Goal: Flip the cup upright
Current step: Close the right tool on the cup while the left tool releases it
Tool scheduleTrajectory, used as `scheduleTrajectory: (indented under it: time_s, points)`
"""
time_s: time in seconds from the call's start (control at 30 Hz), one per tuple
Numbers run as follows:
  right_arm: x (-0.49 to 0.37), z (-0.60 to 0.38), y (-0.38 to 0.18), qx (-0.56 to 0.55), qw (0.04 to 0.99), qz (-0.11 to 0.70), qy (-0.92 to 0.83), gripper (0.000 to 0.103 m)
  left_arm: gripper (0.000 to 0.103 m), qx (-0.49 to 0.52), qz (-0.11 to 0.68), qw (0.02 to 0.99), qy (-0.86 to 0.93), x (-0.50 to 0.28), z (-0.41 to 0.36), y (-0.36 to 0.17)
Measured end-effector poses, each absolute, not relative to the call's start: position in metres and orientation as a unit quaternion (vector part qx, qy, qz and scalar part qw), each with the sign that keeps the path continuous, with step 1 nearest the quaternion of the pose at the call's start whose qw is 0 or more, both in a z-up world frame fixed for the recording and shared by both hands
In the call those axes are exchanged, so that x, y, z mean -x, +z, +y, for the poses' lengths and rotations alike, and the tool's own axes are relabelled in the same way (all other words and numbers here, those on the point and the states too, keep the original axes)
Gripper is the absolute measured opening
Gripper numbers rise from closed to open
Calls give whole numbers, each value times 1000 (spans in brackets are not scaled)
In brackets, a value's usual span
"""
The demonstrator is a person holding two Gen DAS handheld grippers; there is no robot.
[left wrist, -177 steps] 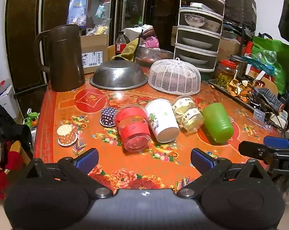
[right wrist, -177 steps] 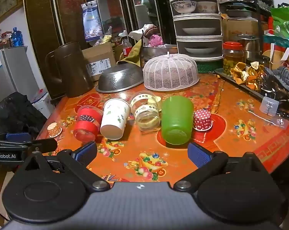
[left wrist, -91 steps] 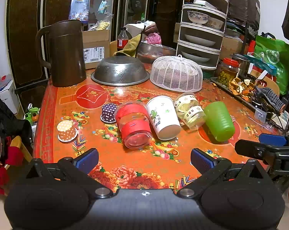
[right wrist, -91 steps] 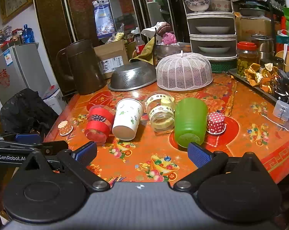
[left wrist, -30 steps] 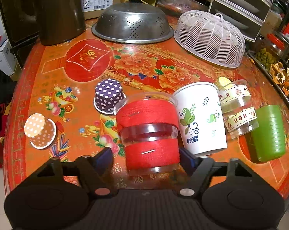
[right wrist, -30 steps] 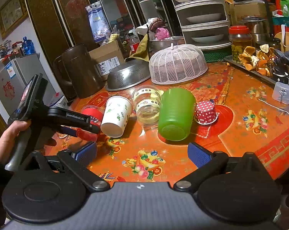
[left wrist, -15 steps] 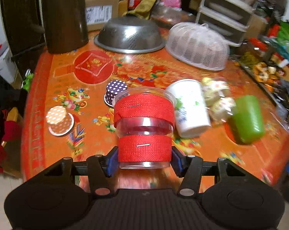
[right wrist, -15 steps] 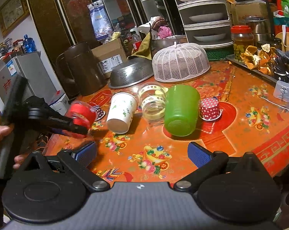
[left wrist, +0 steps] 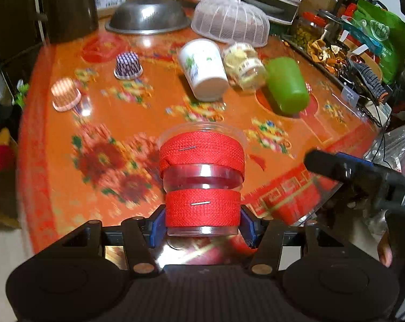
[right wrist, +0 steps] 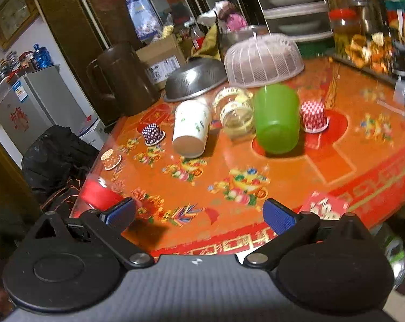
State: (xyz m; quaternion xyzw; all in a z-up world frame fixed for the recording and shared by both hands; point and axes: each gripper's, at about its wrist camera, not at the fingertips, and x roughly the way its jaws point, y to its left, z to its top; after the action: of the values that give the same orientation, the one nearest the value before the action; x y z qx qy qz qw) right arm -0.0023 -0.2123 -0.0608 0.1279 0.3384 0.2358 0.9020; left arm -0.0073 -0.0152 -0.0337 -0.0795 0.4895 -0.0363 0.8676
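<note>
My left gripper (left wrist: 202, 226) is shut on a clear plastic cup with two red ribbon bands (left wrist: 201, 185), held above the near edge of the orange table (left wrist: 68, 123), its wide rim pointing away from me. The same cup shows as a red patch at the table's left edge in the right wrist view (right wrist: 99, 194). My right gripper (right wrist: 198, 214) is open and empty above the table's near edge. A white paper cup (right wrist: 190, 128), a clear ribboned cup (right wrist: 234, 111) and a green cup (right wrist: 277, 118) lie on their sides mid-table.
Small patterned cupcake cups (right wrist: 152, 134) (right wrist: 110, 158) (right wrist: 313, 116) stand upside down. A steel colander (right wrist: 197, 79), white mesh food cover (right wrist: 264, 59) and brown jug (right wrist: 124, 80) are at the back. A tray with clutter (left wrist: 334, 51) lines the right side.
My left gripper closed on the red-banded cup, lifted it off the table and drew it back toward the near edge. The right gripper shifted slightly and stayed open.
</note>
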Motion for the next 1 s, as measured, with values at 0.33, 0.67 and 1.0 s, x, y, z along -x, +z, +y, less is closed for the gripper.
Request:
scheduleTrajectory:
  time_s: [0.33, 0.67, 1.0]
  points:
    - [-23, -164, -71, -169, 848, 424, 268, 96, 59, 128, 491, 860, -50, 17, -11, -56]
    - [-26, -128, -73, -171, 803, 483, 306, 82, 60, 134, 489, 860, -56, 18, -9, -57]
    - [-32, -122, -82, -179, 796, 496, 297, 80, 60, 135, 489, 860, -58, 17, -7, -58]
